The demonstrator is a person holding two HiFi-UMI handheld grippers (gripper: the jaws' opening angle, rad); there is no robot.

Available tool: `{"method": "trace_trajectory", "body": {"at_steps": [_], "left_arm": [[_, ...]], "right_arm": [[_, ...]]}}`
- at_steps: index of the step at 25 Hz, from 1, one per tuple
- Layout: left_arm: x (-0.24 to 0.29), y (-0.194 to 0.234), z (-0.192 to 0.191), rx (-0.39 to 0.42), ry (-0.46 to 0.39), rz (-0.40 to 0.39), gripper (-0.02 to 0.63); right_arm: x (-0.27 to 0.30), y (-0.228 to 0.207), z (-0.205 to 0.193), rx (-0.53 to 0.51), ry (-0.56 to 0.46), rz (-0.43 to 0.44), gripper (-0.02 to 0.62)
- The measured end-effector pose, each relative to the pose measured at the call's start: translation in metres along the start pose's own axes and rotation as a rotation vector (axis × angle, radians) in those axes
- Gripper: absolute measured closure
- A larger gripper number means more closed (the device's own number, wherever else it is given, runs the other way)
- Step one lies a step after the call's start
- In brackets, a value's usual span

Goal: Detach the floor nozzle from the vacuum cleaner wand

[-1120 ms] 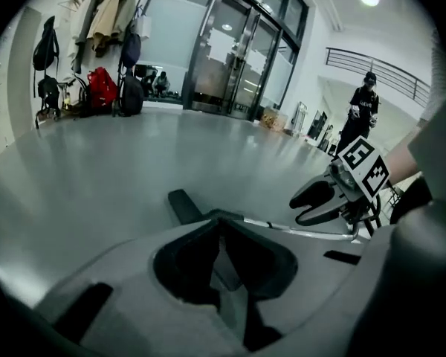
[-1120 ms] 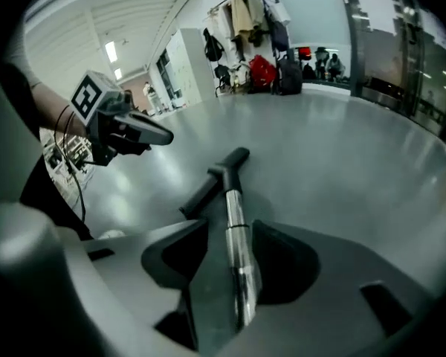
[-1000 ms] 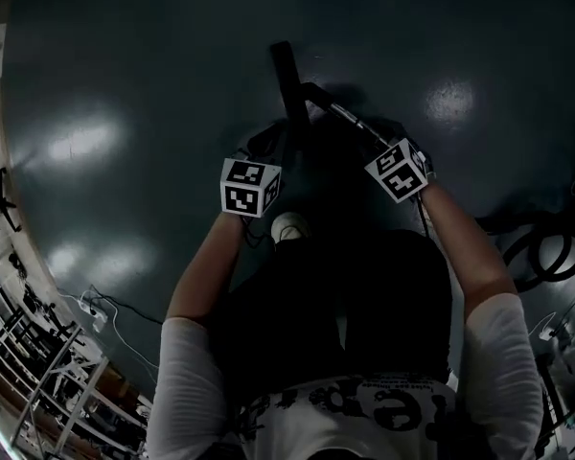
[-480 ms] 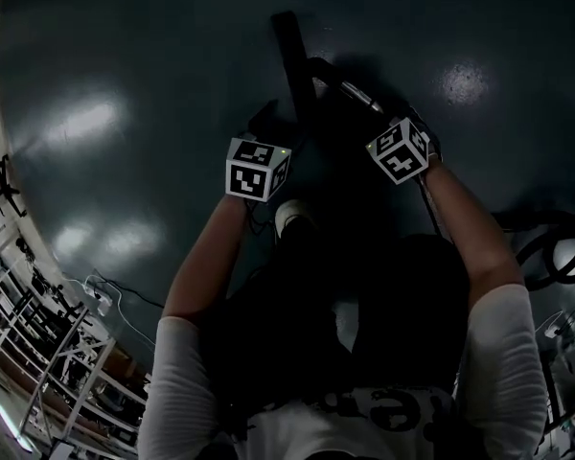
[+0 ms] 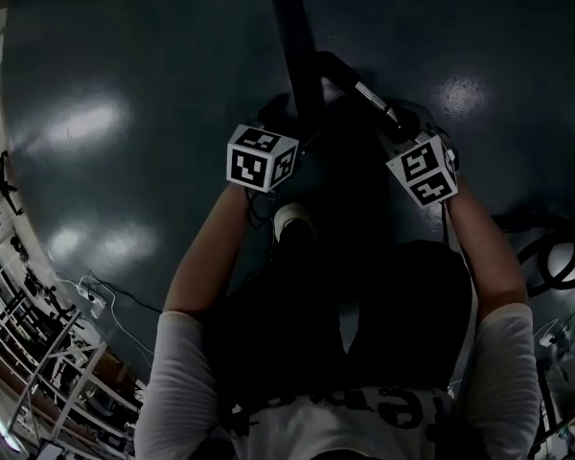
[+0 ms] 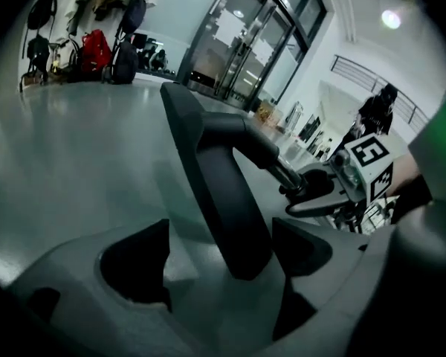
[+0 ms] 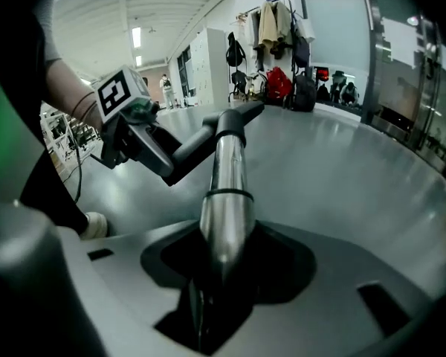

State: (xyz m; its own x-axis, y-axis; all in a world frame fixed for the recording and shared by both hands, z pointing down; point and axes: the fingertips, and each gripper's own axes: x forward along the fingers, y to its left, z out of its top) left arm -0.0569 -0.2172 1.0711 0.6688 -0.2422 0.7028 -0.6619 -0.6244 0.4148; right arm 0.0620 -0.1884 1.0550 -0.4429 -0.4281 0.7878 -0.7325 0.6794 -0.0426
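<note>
Head view, 8 o'clock edge: metal racks (image 5: pixel 48 381) and loose cables (image 5: pixel 115 307) on the dark glossy floor (image 5: pixel 125 56). Your left tool (image 6: pixel 221 257) sits at 11 o'clock from centre. Its jaws have just been opening and now stand wide. The floor nozzle (image 5: pixel 297 56) passes between them with a gap on each side, and the pads are not pressing on it. The nozzle is a long dark bar running from that tool toward 12 o'clock. A white shoe (image 5: pixel 292 220) shows just at 6 o'clock of the left tool. The nozzle's neck bends off toward 2 o'clock and meets the wand (image 7: pixel 224 192), a silver tube; the joint looks connected, nozzle not off yet. The wand runs straight into your right tool (image 7: pixel 215 274), at 2 o'clock from centre. Its jaws have just eased a touch wider but sit narrow, closed round the tube. From the right gripper view, the left tool hangs at 10 o'clock, beside the nozzle neck. At the 4 o'clock edge of the head view, a dark coiled hose (image 5: pixel 551 252) lies on the floor, well apart from both tools.
</note>
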Motion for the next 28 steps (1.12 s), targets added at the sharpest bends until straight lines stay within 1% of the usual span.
{"method": "trace_trajectory", "body": {"at_steps": [1,4,5,6,7,8,9,10,14,15,17,18,19,22,24,28], "left_arm": [[-0.004,-0.009,0.012,-0.020,-0.031,-0.048,0.186],[-0.019,-0.046,0.045,-0.072,-0.096,-0.236,0.186],[-0.024,-0.057,0.054,-0.081,-0.107,-0.284,0.186],[-0.029,-0.065,0.063,-0.085,-0.115,-0.311,0.187],[-0.034,-0.071,0.071,-0.086,-0.120,-0.321,0.204],[-0.041,-0.076,0.079,-0.084,-0.125,-0.322,0.315],[-0.048,-0.081,0.087,-0.079,-0.131,-0.325,0.372],[-0.055,-0.088,0.096,-0.068,-0.139,-0.331,0.388],[-0.094,-0.129,0.143,-0.023,-0.182,-0.343,0.424],[-0.108,-0.146,0.155,-0.023,-0.189,-0.370,0.439],[-0.144,-0.188,0.181,-0.024,-0.190,-0.459,0.470],[-0.165,-0.207,0.198,-0.015,-0.192,-0.490,0.474],[-0.189,-0.223,0.218,-0.002,-0.196,-0.504,0.476],[-0.268,-0.271,0.286,0.037,-0.227,-0.498,0.478],[-0.323,-0.311,0.327,0.087,-0.242,-0.488,0.479],[-0.430,-0.407,0.386,0.190,-0.241,-0.481,0.479]], "right_arm": [[-0.010,-0.001,0.006,-0.005,-0.018,-0.004,0.417],[-0.035,0.008,0.022,-0.026,-0.057,-0.002,0.417],[-0.044,0.011,0.028,-0.034,-0.069,-0.003,0.418],[-0.054,0.013,0.034,-0.043,-0.083,-0.009,0.417],[-0.064,0.015,0.040,-0.051,-0.096,-0.018,0.417],[-0.074,0.015,0.046,-0.058,-0.106,-0.030,0.417],[-0.085,0.015,0.052,-0.064,-0.114,-0.044,0.418],[-0.095,0.014,0.057,-0.067,-0.120,-0.058,0.417],[-0.145,0.006,0.087,-0.069,-0.181,-0.088,0.419],[-0.164,0.008,0.097,-0.062,-0.206,-0.083,0.419],[-0.214,0.016,0.118,-0.039,-0.255,-0.066,0.419],[-0.241,0.019,0.134,-0.030,-0.273,-0.056,0.419],[-0.268,0.021,0.153,-0.021,-0.287,-0.046,0.419],[-0.352,0.027,0.221,0.000,-0.310,-0.030,0.419],[-0.411,0.034,0.260,-0.002,-0.319,-0.038,0.419],[-0.533,0.061,0.318,0.007,-0.334,-0.046,0.419]]}}
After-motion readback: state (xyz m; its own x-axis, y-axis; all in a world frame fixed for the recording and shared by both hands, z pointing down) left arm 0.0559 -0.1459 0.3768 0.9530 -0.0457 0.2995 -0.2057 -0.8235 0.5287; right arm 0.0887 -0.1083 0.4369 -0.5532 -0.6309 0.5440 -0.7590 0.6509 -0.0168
